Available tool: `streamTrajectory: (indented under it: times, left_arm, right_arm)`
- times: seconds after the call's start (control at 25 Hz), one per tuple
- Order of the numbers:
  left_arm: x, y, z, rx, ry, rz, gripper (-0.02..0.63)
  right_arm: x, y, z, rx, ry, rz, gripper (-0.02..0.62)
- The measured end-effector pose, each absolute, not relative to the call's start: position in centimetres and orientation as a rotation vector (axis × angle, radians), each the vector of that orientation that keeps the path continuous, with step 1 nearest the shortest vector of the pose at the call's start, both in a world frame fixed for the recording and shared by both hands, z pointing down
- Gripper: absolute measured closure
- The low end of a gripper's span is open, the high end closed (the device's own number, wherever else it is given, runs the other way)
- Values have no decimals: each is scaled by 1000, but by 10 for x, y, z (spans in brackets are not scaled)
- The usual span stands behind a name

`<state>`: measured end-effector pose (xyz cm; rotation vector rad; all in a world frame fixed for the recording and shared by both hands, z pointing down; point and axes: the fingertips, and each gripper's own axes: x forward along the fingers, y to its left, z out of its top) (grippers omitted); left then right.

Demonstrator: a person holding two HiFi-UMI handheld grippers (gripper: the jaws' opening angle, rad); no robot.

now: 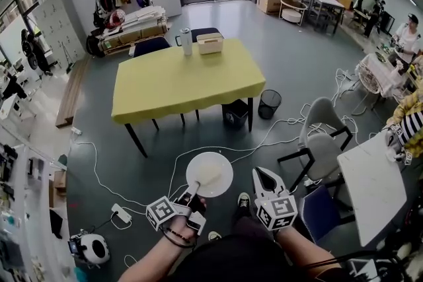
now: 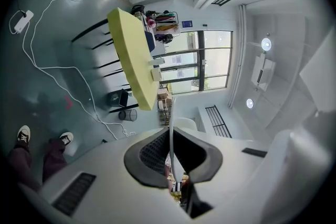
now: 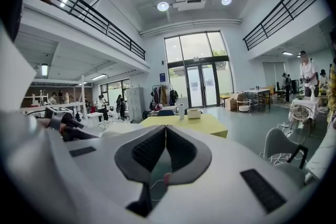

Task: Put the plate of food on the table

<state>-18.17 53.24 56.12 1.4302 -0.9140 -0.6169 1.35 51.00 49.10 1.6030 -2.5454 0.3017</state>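
Gripping the near rim of a round white plate (image 1: 209, 174), the left tongs (image 1: 192, 189) are clenched on it, and the plate hangs over the grey floor (image 1: 297, 76), well short of the yellow counter (image 1: 185, 79) and on the person's side of it. In the left gripper view the plate shows edge-on as a thin white line pinched between the ribbed black pads of those tongs (image 2: 170, 131). A pale cream patch lies on the smooth plate; what it is cannot be made out. The counter is a rectangle under a matte yellow cloth on thin dark legs, with a tall white cup (image 1: 186, 41) and a cream box (image 1: 210, 43) at its far edge. White cables (image 1: 277, 132) loop over the floor in front of it. To the plate's right, also short of the counter, the right tongs (image 1: 260, 174) are clenched with nothing between their pads (image 3: 166, 131). A black mesh bin (image 1: 269, 104) stands by the counter's right corner, and a grey shell chair (image 1: 322, 142) sits farther right.
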Motion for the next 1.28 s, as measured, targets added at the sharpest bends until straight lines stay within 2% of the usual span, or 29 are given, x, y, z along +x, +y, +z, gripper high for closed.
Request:
streamTrajectory:
  times: [0.6,1.28]
  left_arm:
    - [-154,413,560,1411,-934,-669,584]
    - [-90,270,558,1371,-977,-756,584]
  right_arm:
    - [33,380,490,1526,-2592,295,583]
    - [99,227,506,1417,-2615,365,583]
